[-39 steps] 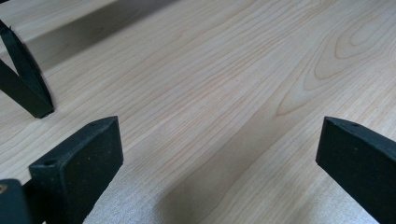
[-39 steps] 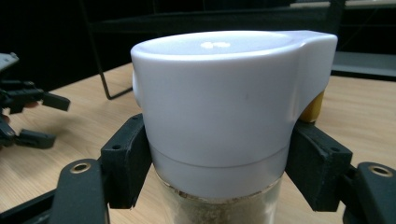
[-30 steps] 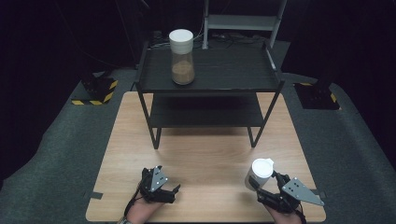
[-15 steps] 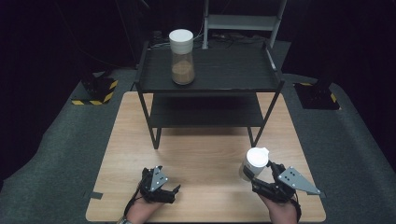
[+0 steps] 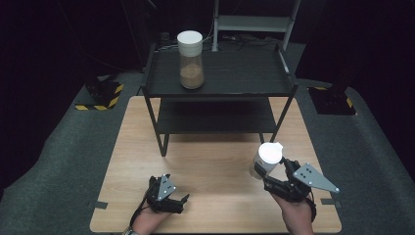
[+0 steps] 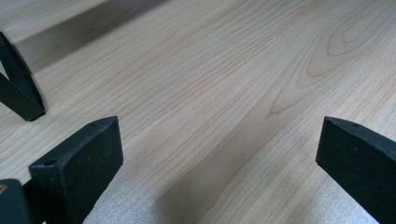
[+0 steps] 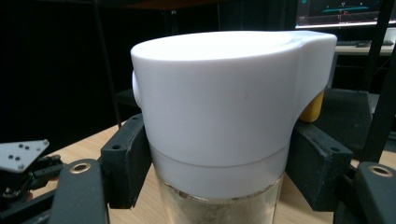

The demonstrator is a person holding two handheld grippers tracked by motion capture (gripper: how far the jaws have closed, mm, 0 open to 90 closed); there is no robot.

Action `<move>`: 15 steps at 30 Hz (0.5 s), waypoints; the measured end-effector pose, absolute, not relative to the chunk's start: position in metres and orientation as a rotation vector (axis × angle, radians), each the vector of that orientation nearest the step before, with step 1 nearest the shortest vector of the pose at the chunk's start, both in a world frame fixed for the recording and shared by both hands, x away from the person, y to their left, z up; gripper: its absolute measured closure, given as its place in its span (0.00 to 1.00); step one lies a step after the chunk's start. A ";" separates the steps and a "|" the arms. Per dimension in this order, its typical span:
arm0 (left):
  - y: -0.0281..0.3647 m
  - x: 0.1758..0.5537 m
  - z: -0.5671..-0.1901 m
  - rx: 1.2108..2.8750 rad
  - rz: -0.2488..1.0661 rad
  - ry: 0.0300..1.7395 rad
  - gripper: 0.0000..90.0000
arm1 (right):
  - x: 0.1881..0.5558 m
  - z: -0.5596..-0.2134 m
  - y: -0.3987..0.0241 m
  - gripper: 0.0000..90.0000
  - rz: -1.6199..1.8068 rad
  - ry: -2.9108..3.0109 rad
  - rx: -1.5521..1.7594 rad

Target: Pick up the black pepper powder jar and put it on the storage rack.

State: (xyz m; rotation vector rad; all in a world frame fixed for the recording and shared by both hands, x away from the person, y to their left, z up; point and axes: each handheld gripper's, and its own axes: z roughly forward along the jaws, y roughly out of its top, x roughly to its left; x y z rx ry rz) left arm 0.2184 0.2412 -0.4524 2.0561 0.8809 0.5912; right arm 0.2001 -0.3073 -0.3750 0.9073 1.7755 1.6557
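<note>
White-lidded and clear-walled, a jar (image 5: pixel 266 160) sits clamped in the right gripper (image 5: pixel 268 172) above the near right part of the wooden table (image 5: pixel 215 161), its glass body holding a pale granular fill. In the right gripper view the two black jaws press against either side of the jar (image 7: pixel 224 116) just beneath its lid, gripping it upright. The left gripper (image 5: pixel 169 196) rests low at the near left of the table, well apart from the jar; its jaws stand wide apart over bare wood grain in the left gripper view, holding nothing. A second jar (image 5: pixel 190 59), also white-capped and part filled with brown grains, stands on the top level of a black shelf rack (image 5: pixel 244 83) at the table's far side.
</note>
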 end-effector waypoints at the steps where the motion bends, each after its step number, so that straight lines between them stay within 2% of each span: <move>1: 0.241 0.219 -0.452 2.057 0.591 0.880 0.01 | 0.201 -0.373 -0.307 0.32 1.657 1.774 0.905; 15: 0.242 0.218 -0.452 2.056 0.591 0.876 0.01 | 0.211 -0.337 -0.301 0.32 1.662 1.755 0.862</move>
